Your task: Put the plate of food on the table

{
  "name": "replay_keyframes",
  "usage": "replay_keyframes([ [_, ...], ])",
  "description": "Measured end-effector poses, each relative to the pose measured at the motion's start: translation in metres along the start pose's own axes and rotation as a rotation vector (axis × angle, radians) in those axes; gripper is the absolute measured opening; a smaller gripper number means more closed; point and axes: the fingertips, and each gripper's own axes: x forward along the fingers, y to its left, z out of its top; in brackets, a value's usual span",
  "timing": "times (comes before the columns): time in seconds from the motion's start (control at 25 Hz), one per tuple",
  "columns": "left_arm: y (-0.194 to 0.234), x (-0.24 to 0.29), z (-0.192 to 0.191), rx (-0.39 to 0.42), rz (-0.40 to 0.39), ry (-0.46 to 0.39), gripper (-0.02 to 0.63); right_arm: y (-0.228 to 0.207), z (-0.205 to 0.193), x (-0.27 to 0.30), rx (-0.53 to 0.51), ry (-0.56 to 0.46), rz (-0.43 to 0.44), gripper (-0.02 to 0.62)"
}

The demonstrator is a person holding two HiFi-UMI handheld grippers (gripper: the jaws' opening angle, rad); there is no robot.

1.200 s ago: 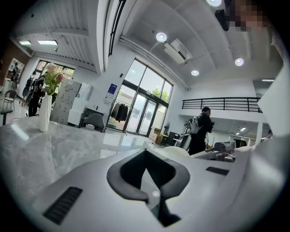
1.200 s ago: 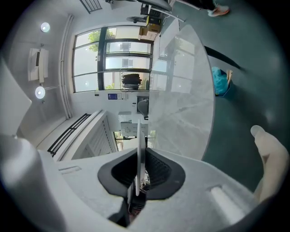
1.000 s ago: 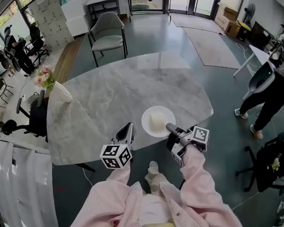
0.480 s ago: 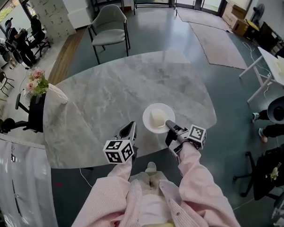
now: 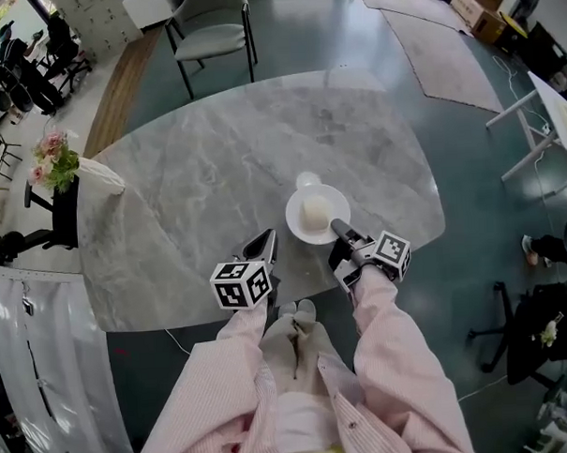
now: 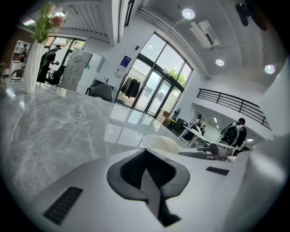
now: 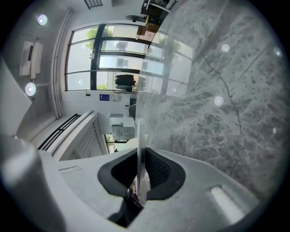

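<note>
Now, scene: a grey marble desk (image 5: 216, 177) with a glossy top fills the head view, and both arms in pink striped sleeves (image 5: 387, 348) reach in from its near edge.
Plate: the round white plate (image 5: 302, 231) is over the near-right part of the desk, well inside its edge; I cannot tell whether it is resting on the marble or held just above it.
Food: a pale block of food (image 5: 315, 211) sits in the middle of the plate.
Right claw: the right claw (image 5: 340, 231) comes in from the near-right side and is clamped on the plate's near rim. In its own view the right claw (image 7: 140, 170) is rolled on its side, and the thin white edge of the plate (image 7: 139, 136) runs straight up between the two dark pads, pinched tight.
Left claw: the left claw (image 5: 266, 240) is just left of the plate, not touching it. In its own view the left claw (image 6: 147, 168) has its jaws closed together with nothing between them, and the plate (image 6: 158, 143) shows ahead to the right.
Far left: a white vase of pink flowers (image 5: 93, 171) stands at the desk's left edge, well apart from the plate.
Beyond the desk: a grey chair (image 5: 210, 38) stands on the dark floor.
</note>
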Motion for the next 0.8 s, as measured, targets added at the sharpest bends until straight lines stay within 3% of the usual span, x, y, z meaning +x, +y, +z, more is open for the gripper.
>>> replay_keyframes([
  [0.8, 0.015, 0.024, -0.017, -0.056, -0.006, 0.07, -0.003, -0.025, -0.003, 0.02, -0.056, 0.011, -0.142, 0.026],
])
